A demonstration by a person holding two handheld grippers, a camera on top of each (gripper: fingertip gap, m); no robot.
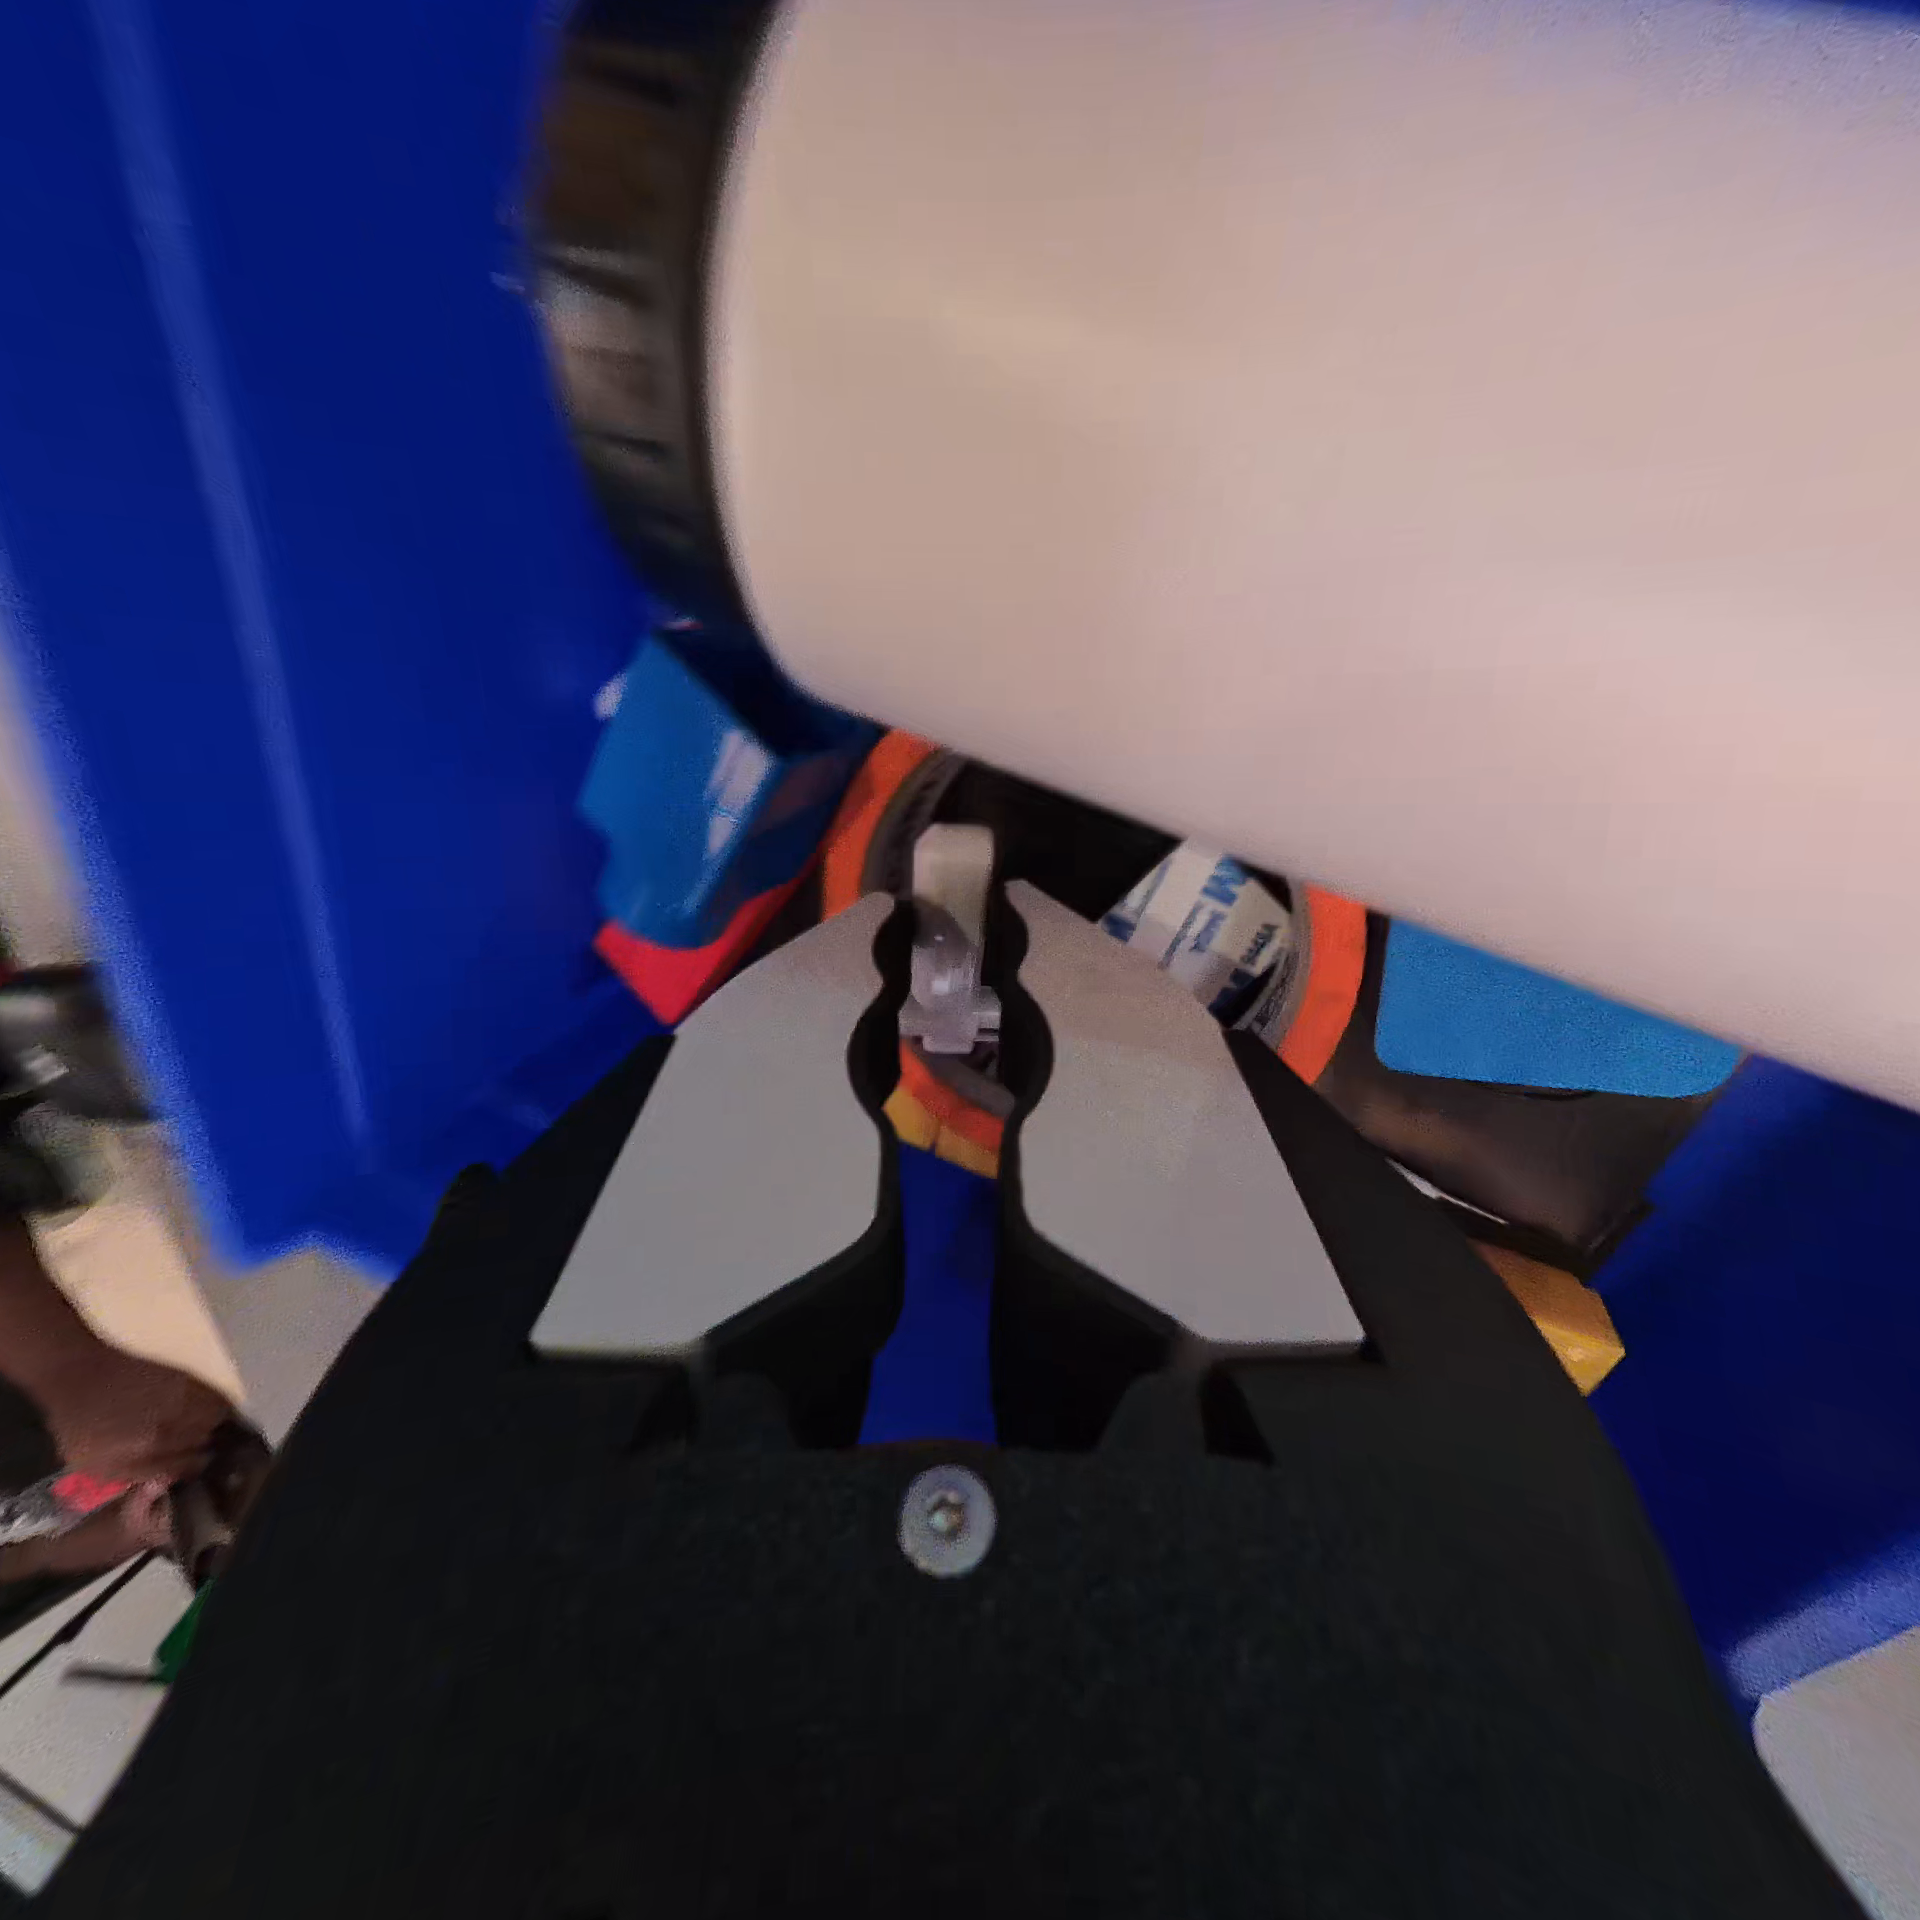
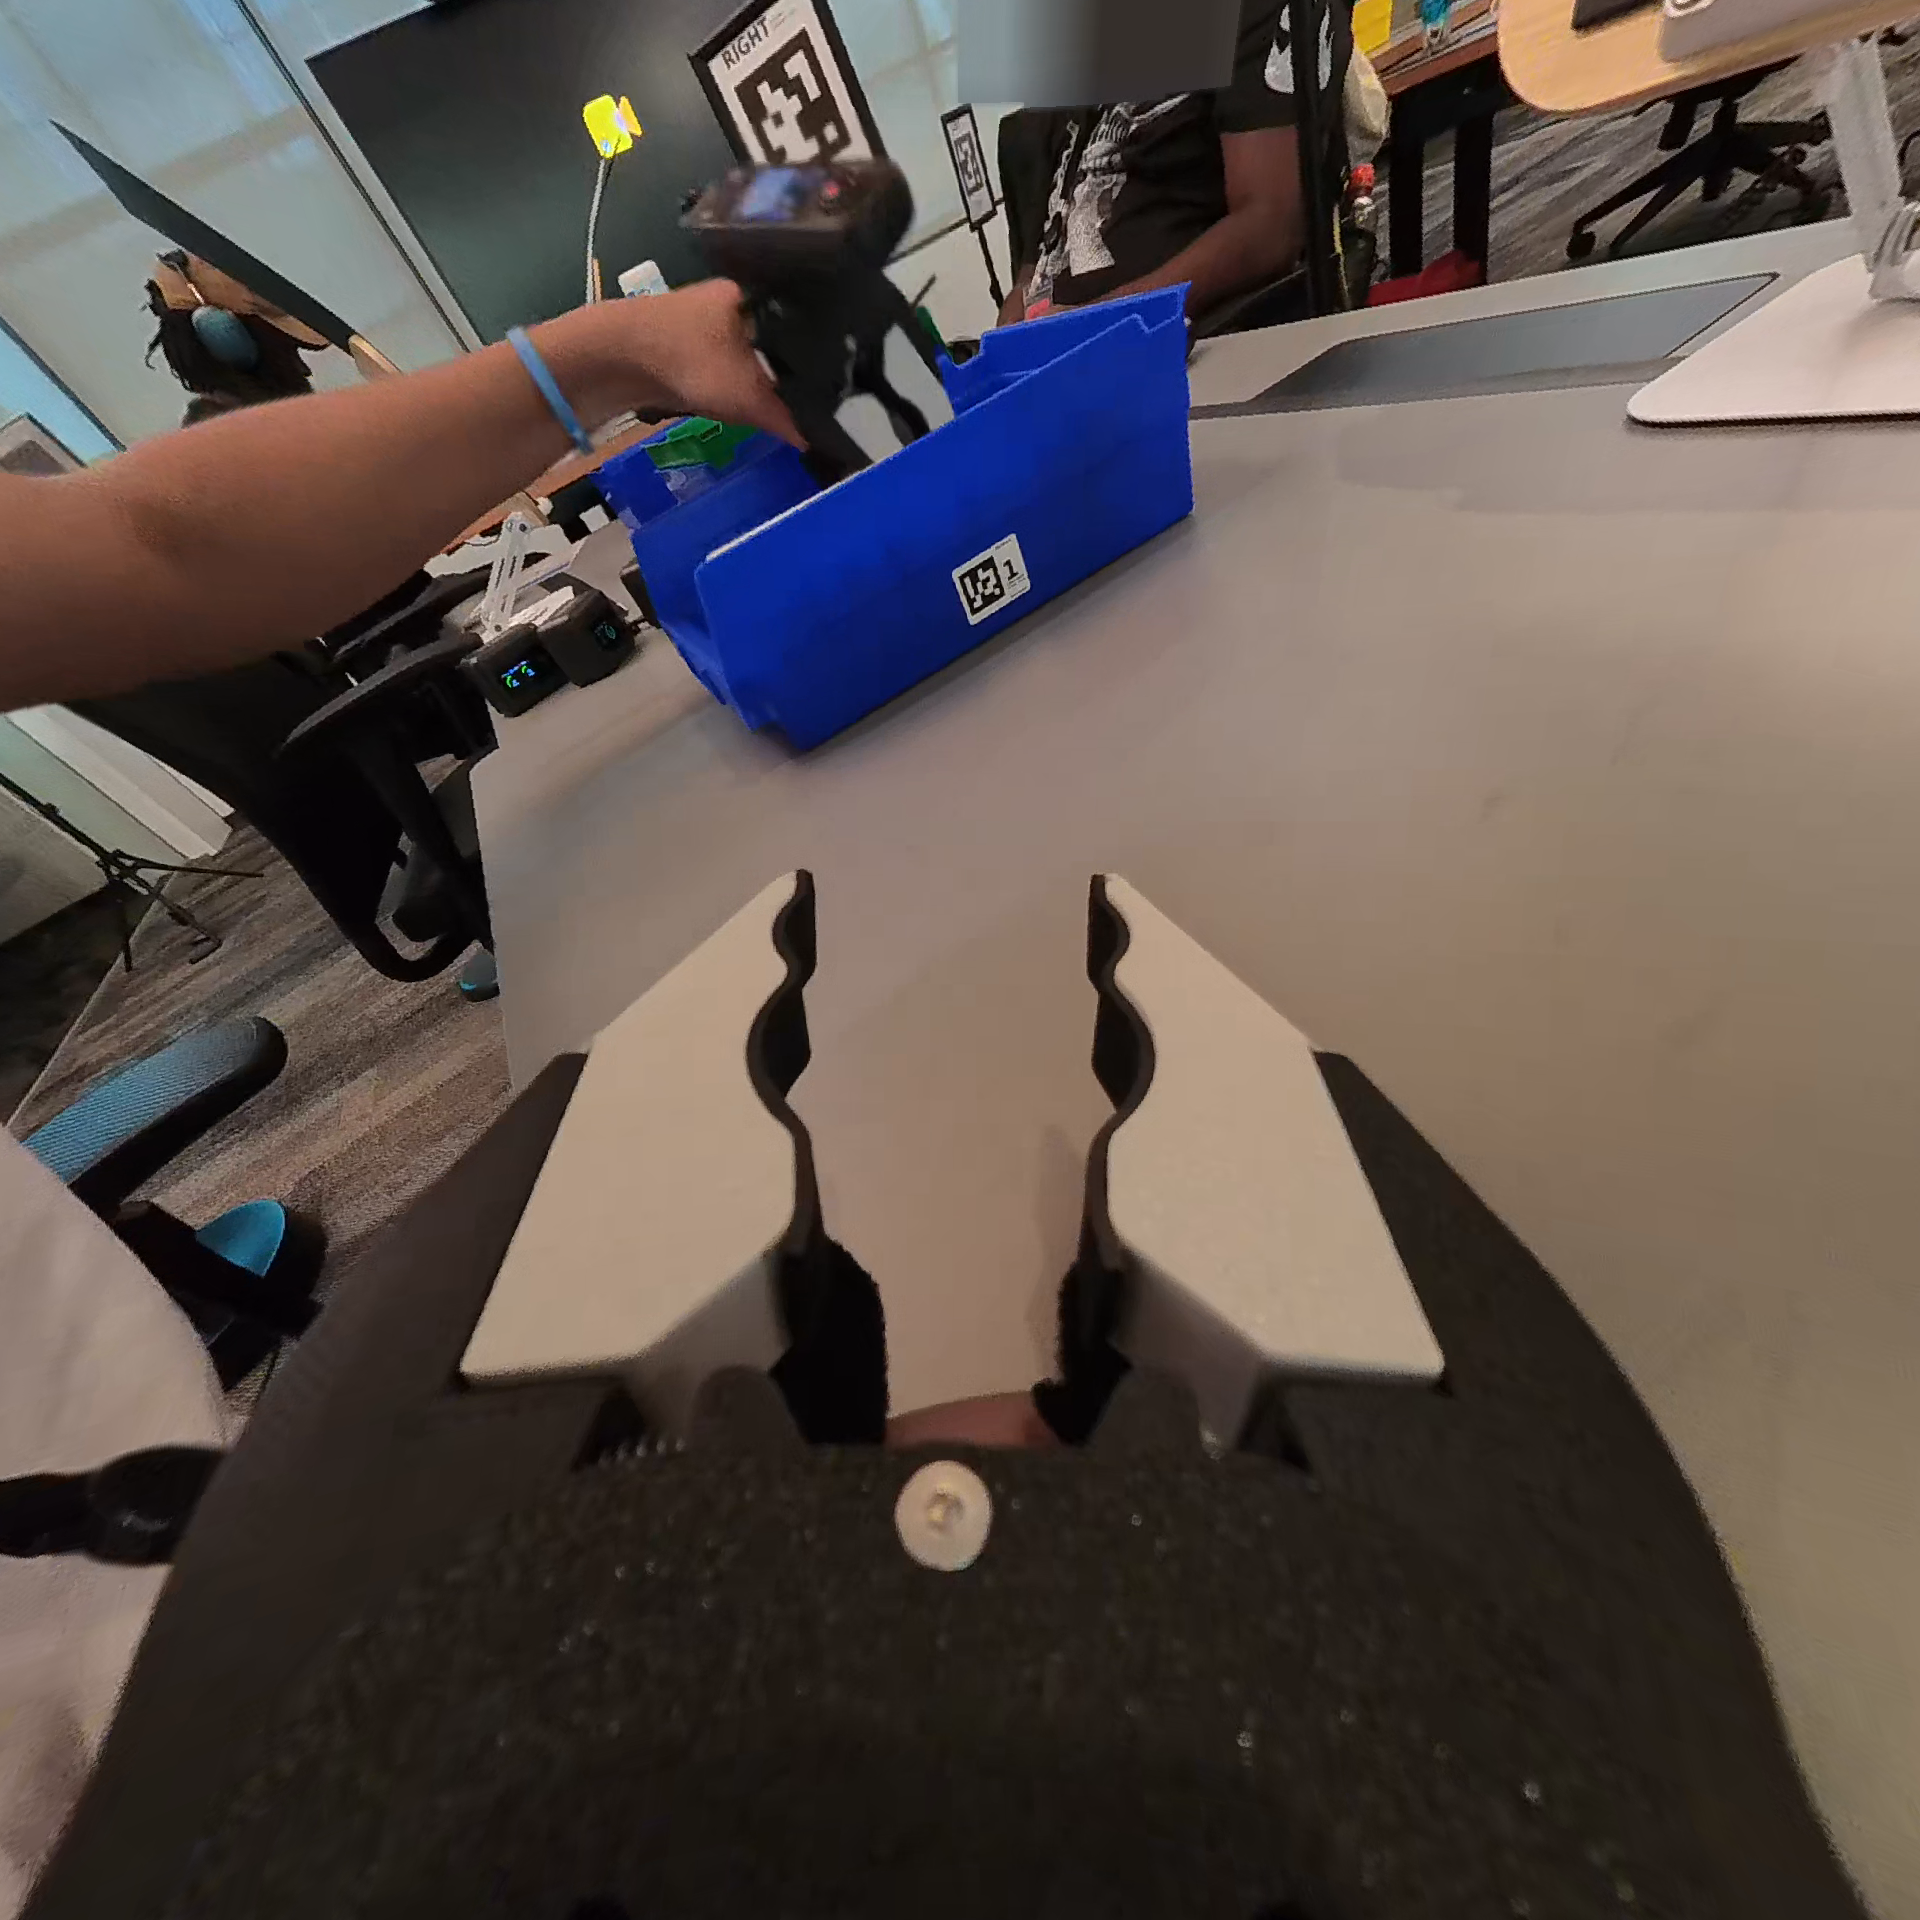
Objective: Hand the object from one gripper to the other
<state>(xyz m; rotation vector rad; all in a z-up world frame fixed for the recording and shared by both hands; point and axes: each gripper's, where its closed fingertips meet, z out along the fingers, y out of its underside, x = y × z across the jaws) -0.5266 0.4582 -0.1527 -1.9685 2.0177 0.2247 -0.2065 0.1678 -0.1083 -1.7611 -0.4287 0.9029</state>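
Currently the left gripper [image 1: 948, 914], deep in the blue bin [image 2: 935, 540] on the far tabletop [image 2: 1455, 779], has jaws nearly closed on a small grey metal part [image 1: 943, 971], right gripper [image 2: 951, 914] jaws wide open, empty, near; thin grip could slip on lift-out under the white roll [image 1: 1351, 468].

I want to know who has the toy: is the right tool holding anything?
No, the right tool is open, with only bare grey table showing between its fingers.
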